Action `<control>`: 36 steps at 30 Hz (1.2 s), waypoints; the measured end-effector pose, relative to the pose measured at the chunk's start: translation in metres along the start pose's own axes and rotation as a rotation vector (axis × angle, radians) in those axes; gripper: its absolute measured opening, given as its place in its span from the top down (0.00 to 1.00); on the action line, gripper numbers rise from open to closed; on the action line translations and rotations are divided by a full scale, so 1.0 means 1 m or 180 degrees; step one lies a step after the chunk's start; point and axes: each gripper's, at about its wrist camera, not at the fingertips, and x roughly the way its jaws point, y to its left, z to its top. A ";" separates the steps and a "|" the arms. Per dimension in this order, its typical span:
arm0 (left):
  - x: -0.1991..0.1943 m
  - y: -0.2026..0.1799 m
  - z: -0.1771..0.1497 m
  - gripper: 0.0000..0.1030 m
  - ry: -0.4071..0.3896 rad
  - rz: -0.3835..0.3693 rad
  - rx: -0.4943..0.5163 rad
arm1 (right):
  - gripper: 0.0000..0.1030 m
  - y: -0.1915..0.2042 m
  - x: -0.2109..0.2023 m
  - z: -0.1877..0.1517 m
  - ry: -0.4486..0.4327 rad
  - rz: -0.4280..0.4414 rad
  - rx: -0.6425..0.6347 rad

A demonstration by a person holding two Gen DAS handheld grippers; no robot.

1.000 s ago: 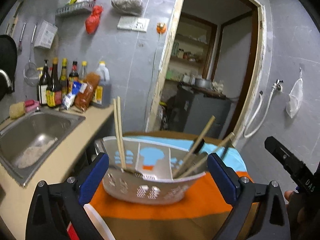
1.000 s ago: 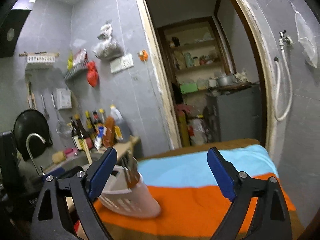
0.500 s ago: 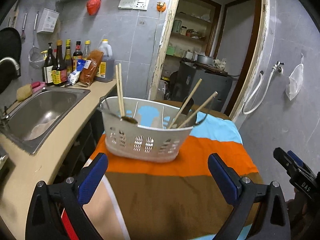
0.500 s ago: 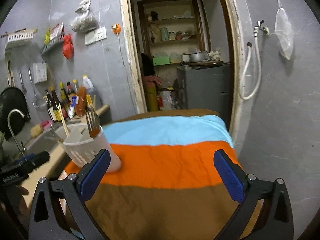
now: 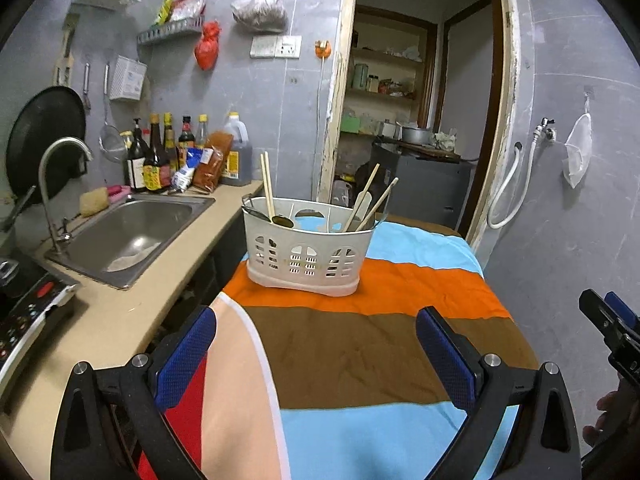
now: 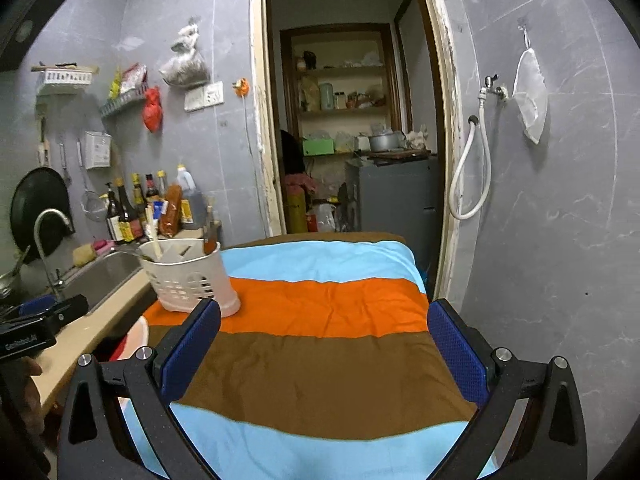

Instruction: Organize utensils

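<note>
both claws hang spread and empty, left claw (image 5: 316,356) and right claw (image 6: 324,348), well back from the white utensil basket (image 5: 306,258) standing on the striped cloth's (image 5: 400,280) orange band.

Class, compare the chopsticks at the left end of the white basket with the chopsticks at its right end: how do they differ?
1. The left chopsticks stand nearly upright; the right chopsticks lean steeply to the right.
2. The left chopsticks lie close together, almost parallel; the right chopsticks are spread apart.

Both pairs are pale wood and poke above the rim of the basket.
</note>
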 end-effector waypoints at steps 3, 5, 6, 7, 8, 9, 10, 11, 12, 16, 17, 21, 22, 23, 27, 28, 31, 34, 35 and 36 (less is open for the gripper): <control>-0.020 -0.001 -0.007 0.02 -0.0113 0.0022 0.0018 | 0.01 -0.001 -0.019 -0.006 -0.0064 0.0063 -0.0011; -0.029 -0.002 -0.011 0.02 -0.0170 0.0020 0.0014 | 0.01 -0.001 -0.028 -0.009 -0.0094 0.0083 -0.0026; -0.033 -0.002 -0.013 0.02 -0.0201 0.0021 0.0016 | 0.01 -0.001 -0.032 -0.011 -0.0112 0.0097 -0.0032; -0.037 -0.002 -0.015 0.02 -0.0229 0.0020 0.0023 | 0.01 -0.001 -0.035 -0.011 -0.0125 0.0106 -0.0036; -0.040 -0.003 -0.017 0.02 -0.0255 0.0025 0.0037 | 0.01 -0.001 -0.037 -0.011 -0.0134 0.0112 -0.0040; -0.043 -0.004 -0.019 0.02 -0.0273 0.0032 0.0057 | 0.01 -0.002 -0.040 -0.012 -0.0147 0.0120 -0.0044; -0.046 -0.005 -0.020 0.02 -0.0292 0.0042 0.0083 | 0.01 -0.002 -0.041 -0.012 -0.0157 0.0120 -0.0047; -0.048 -0.006 -0.021 0.02 -0.0314 0.0053 0.0104 | 0.01 -0.002 -0.042 -0.012 -0.0164 0.0118 -0.0048; -0.051 -0.007 -0.022 0.02 -0.0337 0.0059 0.0121 | 0.01 -0.002 -0.044 -0.012 -0.0167 0.0128 -0.0038; -0.058 -0.008 -0.024 0.01 -0.0389 0.0073 0.0146 | 0.01 -0.002 -0.047 -0.015 -0.0168 0.0156 -0.0031; -0.058 -0.007 -0.023 0.01 -0.0395 0.0075 0.0138 | 0.01 -0.001 -0.046 -0.015 -0.0161 0.0164 -0.0035; -0.058 -0.007 -0.022 0.01 -0.0408 0.0086 0.0114 | 0.01 0.001 -0.046 -0.016 -0.0152 0.0194 -0.0061; -0.059 -0.007 -0.023 0.01 -0.0412 0.0086 0.0118 | 0.01 0.001 -0.046 -0.016 -0.0156 0.0197 -0.0063; -0.059 -0.007 -0.023 0.01 -0.0423 0.0085 0.0117 | 0.01 0.001 -0.045 -0.016 -0.0159 0.0200 -0.0061; -0.058 -0.010 -0.023 0.01 -0.0423 0.0083 0.0130 | 0.01 -0.001 -0.045 -0.015 -0.0170 0.0190 -0.0047; -0.057 -0.011 -0.023 0.01 -0.0423 0.0083 0.0136 | 0.01 -0.002 -0.044 -0.015 -0.0161 0.0194 -0.0040; -0.057 -0.011 -0.022 0.01 -0.0433 0.0083 0.0136 | 0.01 -0.002 -0.044 -0.015 -0.0162 0.0195 -0.0031; -0.057 -0.012 -0.022 0.01 -0.0433 0.0084 0.0134 | 0.01 -0.002 -0.044 -0.015 -0.0147 0.0202 -0.0036; -0.057 -0.012 -0.022 0.01 -0.0430 0.0085 0.0136 | 0.01 -0.002 -0.044 -0.015 -0.0148 0.0202 -0.0035; -0.057 -0.012 -0.022 0.01 -0.0428 0.0084 0.0140 | 0.01 -0.002 -0.044 -0.015 -0.0145 0.0208 -0.0034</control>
